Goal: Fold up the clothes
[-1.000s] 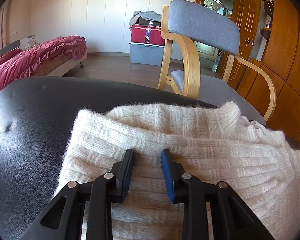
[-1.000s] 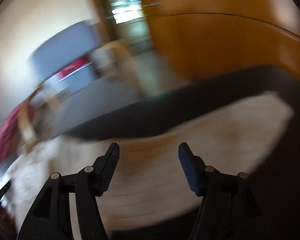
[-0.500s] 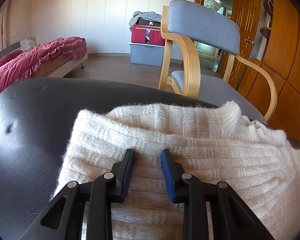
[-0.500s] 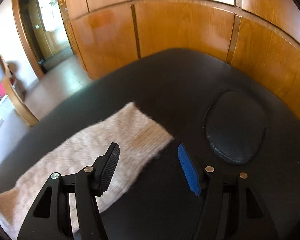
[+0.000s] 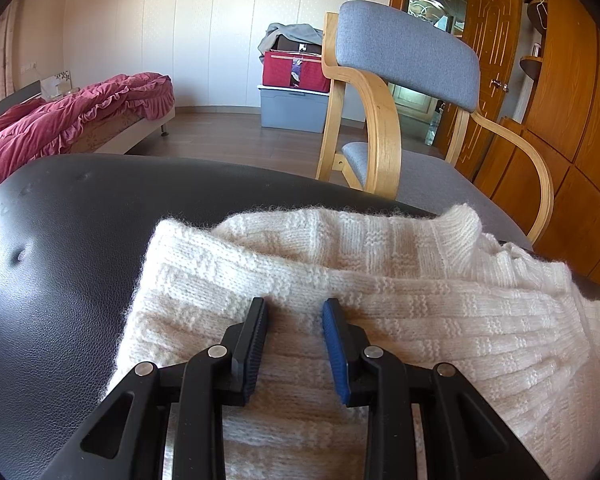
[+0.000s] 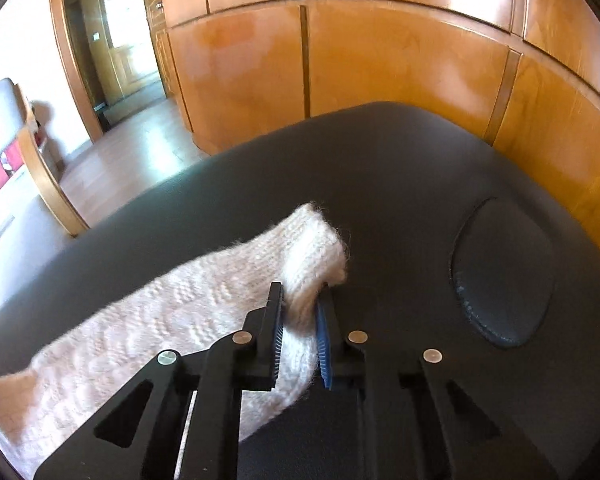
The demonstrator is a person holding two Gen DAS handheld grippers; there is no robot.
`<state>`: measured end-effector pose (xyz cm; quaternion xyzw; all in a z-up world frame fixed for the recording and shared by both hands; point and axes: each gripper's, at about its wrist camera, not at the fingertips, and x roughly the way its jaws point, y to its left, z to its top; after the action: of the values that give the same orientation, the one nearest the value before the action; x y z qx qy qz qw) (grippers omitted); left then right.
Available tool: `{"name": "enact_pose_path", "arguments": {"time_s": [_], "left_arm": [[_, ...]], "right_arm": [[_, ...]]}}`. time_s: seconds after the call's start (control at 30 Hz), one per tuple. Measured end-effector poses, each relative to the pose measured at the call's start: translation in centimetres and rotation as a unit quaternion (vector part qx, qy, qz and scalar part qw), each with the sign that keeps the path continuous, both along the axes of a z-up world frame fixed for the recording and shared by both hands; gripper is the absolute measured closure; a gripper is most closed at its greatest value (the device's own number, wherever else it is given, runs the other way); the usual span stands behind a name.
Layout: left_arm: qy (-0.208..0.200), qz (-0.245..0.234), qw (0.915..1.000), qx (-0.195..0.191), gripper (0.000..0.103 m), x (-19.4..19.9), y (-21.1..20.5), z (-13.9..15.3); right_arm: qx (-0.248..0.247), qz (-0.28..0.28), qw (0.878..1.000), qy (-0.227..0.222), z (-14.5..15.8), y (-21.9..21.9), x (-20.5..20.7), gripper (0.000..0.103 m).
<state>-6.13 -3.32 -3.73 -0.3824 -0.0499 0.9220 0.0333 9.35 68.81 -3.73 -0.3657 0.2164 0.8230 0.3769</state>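
A cream knitted sweater (image 5: 380,288) lies bunched on a black leather surface (image 5: 60,260). My left gripper (image 5: 295,312) rests on top of the knit with its jaws apart; the fabric between them lies flat and is not pinched. In the right wrist view one sleeve (image 6: 180,312) stretches across the black surface (image 6: 380,180) from the lower left. My right gripper (image 6: 300,300) is closing its jaws on the sleeve's cuff (image 6: 316,252). The cuff is bunched between the pads and stands up a little beyond the fingertips.
A wooden armchair with grey cushions (image 5: 404,48) stands just past the black surface. A bed with a red quilt (image 5: 60,120) is at the left, and storage boxes (image 5: 292,100) stand by the far wall. Wooden wardrobe panels (image 6: 380,60) line the right side. A round padded patch (image 6: 504,276) lies right of the cuff.
My right gripper swept along the sleeve to its end and closed its jaws on the cuff, which now bunches between the pads. The left gripper and the sweater body have not moved.
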Motion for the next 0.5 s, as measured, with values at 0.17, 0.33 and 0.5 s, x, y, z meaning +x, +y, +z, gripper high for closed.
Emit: {"name": "enact_pose_path", "arguments": {"time_s": [0.17, 0.33, 0.5], "left_arm": [[0.0, -0.001, 1.0, 0.005, 0.075, 0.0, -0.2, 0.0], [0.0, -0.002, 0.9999, 0.012, 0.075, 0.1, -0.4, 0.0], [0.0, -0.003, 0.9997, 0.023, 0.074, 0.2, -0.9, 0.0]], "right_arm": [[-0.02, 0.025, 0.998, 0.053, 2.4, -2.6, 0.9, 0.087], [-0.042, 0.091, 0.989, 0.113, 5.9, -7.6, 0.3, 0.088], [-0.073, 0.186, 0.966, 0.165, 9.0, -15.1, -1.5, 0.088]]}}
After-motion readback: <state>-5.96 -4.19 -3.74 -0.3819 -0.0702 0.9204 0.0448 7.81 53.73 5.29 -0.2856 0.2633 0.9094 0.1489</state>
